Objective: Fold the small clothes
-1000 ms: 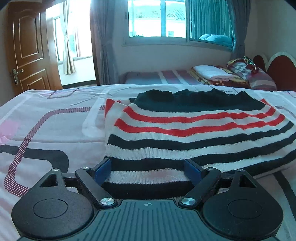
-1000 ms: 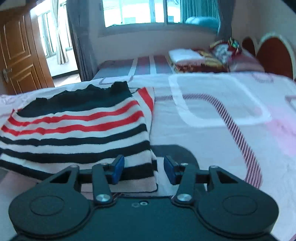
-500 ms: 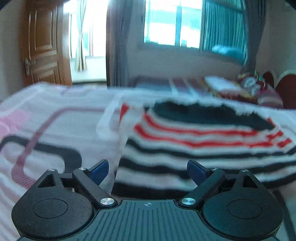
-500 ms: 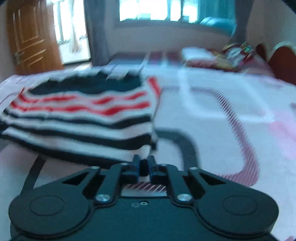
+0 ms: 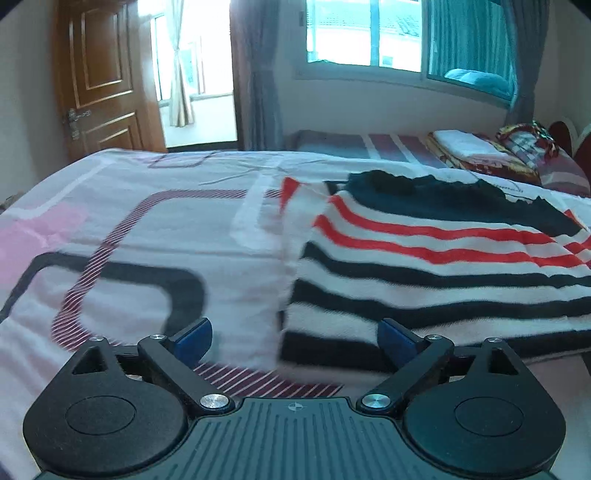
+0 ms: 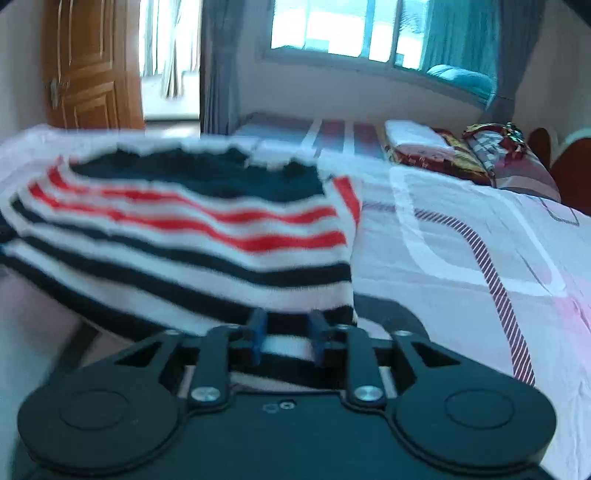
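Note:
A striped knit sweater (image 5: 424,266), white with red and black bands and a dark top part, lies on the bed. In the left wrist view my left gripper (image 5: 293,338) is open, its blue pads astride the sweater's near left corner without gripping it. In the right wrist view the sweater (image 6: 207,229) has its near right corner lifted. My right gripper (image 6: 286,338) is shut on that hem, with a white and black strip between the pads.
The bedsheet (image 5: 122,236) is pink and white with dark curved lines. A second bed with folded blankets (image 5: 476,151) stands behind. A wooden door (image 5: 99,85) is at the back left, a window (image 5: 369,33) beyond.
My right gripper closed on the sweater's near right hem and lifted it. My left gripper stayed open and shifted left, so the sweater now sits right of centre.

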`<action>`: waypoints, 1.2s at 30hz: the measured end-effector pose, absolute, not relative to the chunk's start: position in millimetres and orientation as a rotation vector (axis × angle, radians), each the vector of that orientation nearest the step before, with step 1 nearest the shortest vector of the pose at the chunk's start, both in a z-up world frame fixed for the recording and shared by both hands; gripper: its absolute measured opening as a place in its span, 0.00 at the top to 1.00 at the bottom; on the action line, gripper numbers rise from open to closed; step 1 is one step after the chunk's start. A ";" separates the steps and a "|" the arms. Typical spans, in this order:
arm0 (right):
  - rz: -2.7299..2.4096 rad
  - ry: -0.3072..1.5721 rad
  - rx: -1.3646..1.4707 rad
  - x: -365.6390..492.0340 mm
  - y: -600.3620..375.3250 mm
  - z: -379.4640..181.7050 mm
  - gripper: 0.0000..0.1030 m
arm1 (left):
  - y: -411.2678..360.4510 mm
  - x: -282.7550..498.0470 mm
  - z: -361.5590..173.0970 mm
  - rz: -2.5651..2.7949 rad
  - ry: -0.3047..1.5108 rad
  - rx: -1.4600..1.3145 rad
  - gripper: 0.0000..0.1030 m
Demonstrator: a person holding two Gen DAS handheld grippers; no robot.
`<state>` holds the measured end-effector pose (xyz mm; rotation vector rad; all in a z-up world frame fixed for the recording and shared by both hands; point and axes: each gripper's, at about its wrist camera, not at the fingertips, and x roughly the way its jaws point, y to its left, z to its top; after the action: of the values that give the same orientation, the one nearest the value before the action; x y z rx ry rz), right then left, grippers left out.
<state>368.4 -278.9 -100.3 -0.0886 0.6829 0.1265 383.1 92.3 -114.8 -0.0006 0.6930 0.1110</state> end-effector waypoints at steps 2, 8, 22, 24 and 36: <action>0.127 0.683 -0.055 361.3 -281.5 -96.2 0.57 | 99.4 371.5 -112.6 0.101 0.701 -0.045 0.08; 0.191 0.664 0.009 350.8 -264.9 -87.2 0.64 | 110.9 355.7 -119.8 0.063 0.723 -0.343 0.28; 0.244 0.695 0.068 340.1 -234.4 -86.1 0.77 | 106.3 354.4 -137.1 0.037 0.710 -0.486 0.28; 0.252 0.695 0.063 342.0 -229.9 -86.4 0.77 | 108.2 356.1 -139.0 0.035 0.697 -0.517 0.28; 0.311 0.708 0.241 387.8 -218.6 -89.9 0.86 | 125.9 383.6 -160.8 0.021 0.577 -0.788 0.28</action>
<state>387.8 -218.6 -89.9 0.2411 0.7082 0.3114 383.6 125.9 -160.8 -0.7879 0.5770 0.0215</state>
